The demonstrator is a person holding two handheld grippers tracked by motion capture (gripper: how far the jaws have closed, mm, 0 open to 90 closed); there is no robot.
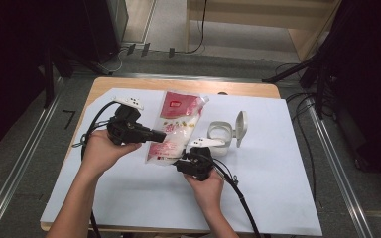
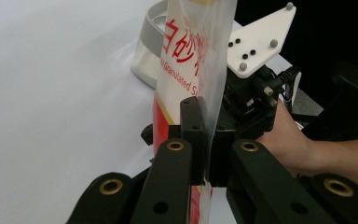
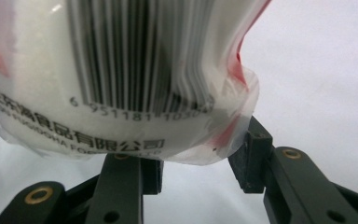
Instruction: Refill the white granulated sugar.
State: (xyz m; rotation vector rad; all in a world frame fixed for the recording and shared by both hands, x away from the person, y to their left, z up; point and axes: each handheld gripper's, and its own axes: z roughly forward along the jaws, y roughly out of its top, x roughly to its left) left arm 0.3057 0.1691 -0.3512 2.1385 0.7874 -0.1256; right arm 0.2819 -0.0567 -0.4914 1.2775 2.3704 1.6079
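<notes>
Lying lengthwise away from person, sugar bag (image 1: 174, 130)

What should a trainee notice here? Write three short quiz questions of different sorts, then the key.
1. True or false: the lid of the white container stands open.
2. The left tongs are shut on: A the edge of the bag, B the container, C a cable.
3. In the high view, on which side of the bag does the container stand?
Key: 1 true; 2 A; 3 the right.
</notes>
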